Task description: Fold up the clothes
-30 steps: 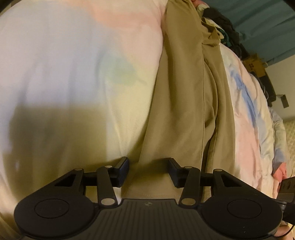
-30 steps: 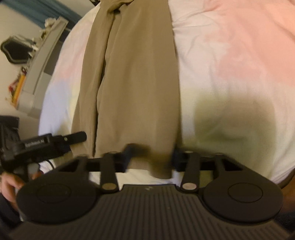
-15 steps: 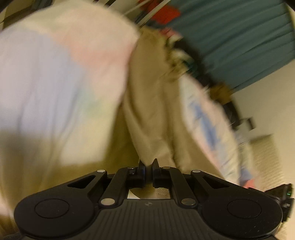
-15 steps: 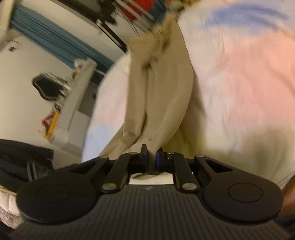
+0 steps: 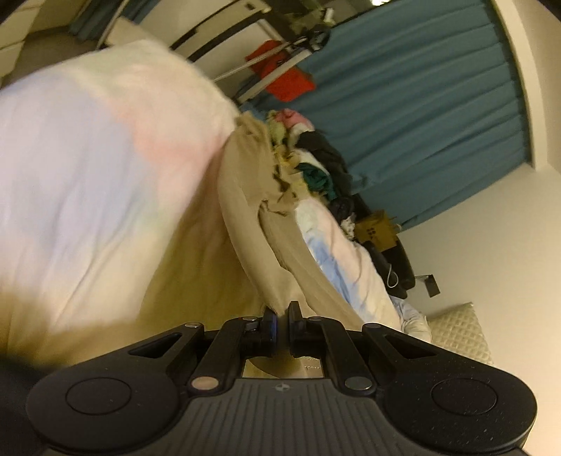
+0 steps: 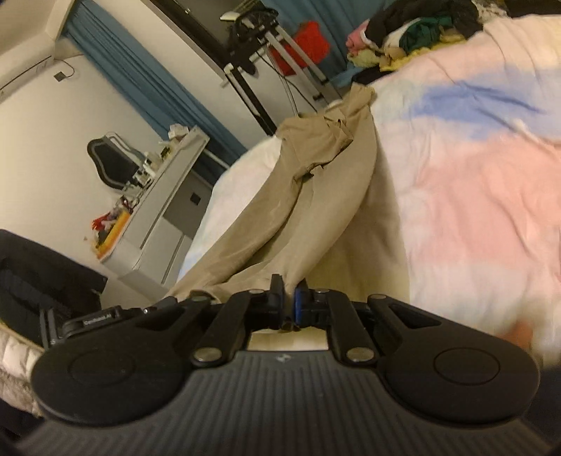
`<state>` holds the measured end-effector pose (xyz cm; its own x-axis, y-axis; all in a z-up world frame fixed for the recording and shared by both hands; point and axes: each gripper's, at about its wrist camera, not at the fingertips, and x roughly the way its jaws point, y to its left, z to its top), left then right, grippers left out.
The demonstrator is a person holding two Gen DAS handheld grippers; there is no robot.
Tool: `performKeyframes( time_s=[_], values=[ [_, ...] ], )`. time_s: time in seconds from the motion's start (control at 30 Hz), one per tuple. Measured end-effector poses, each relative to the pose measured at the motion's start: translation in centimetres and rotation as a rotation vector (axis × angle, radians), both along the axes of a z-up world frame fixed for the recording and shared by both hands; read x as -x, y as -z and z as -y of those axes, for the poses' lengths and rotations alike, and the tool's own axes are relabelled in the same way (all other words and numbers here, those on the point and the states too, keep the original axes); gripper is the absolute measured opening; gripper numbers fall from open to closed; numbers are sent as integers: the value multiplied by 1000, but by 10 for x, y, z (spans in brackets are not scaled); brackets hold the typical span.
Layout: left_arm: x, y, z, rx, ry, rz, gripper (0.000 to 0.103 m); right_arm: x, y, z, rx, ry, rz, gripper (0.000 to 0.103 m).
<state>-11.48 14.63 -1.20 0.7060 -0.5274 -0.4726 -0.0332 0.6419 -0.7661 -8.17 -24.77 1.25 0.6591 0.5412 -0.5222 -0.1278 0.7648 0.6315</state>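
Observation:
Khaki trousers [image 5: 252, 210] lie lengthwise on a pastel bedspread [image 5: 87, 182]; they also show in the right wrist view [image 6: 315, 196]. My left gripper [image 5: 280, 317] is shut on the near end of the trousers and holds it lifted off the bed. My right gripper [image 6: 289, 294] is shut on the same near end, which rises from the bedspread [image 6: 473, 196] to its closed jaws. The far end of the trousers rests bunched near the bed's far edge.
A heap of mixed clothes [image 5: 315, 158] sits at the far end of the bed, also in the right wrist view [image 6: 413, 31]. Teal curtains [image 5: 420, 98], a drying rack with a red item [image 6: 308, 42] and a grey desk [image 6: 154, 196] stand beyond.
Both grippers closed on the near end of the trousers and lifted it off the bed; the views tilted up toward the room.

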Motion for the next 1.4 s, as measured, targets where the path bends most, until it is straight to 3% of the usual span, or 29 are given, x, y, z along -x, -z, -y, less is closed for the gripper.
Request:
performKeyframes(
  time_s=[0.13, 0.27, 0.37, 0.57, 0.8, 1.03, 1.23, 1.4],
  values=[
    [27, 4, 3, -8, -7, -8, 6, 30, 7, 2, -7, 8, 2, 9],
    [11, -10, 9, -75, 9, 15, 6, 23, 9, 4, -26, 42, -3, 9],
    [-22, -31, 12, -155, 32, 46, 6, -10, 5, 5, -32, 79, 12, 9],
    [-135, -52, 24, -310, 15, 81, 6, -122, -1, -8, -10, 165, 54, 9],
    [-254, -32, 41, -435, -90, 174, 7, -231, 15, -35, 140, 234, 176, 9],
    [-310, 15, 58, -591, -89, 266, 7, -291, 69, -48, 274, 242, 251, 10],
    [-353, 65, 62, -675, -45, 206, 8, -322, 106, -61, 386, 198, 266, 10],
    [-367, 82, 60, -667, -39, 171, 9, -333, 123, -62, 382, 185, 223, 11]
  ],
)
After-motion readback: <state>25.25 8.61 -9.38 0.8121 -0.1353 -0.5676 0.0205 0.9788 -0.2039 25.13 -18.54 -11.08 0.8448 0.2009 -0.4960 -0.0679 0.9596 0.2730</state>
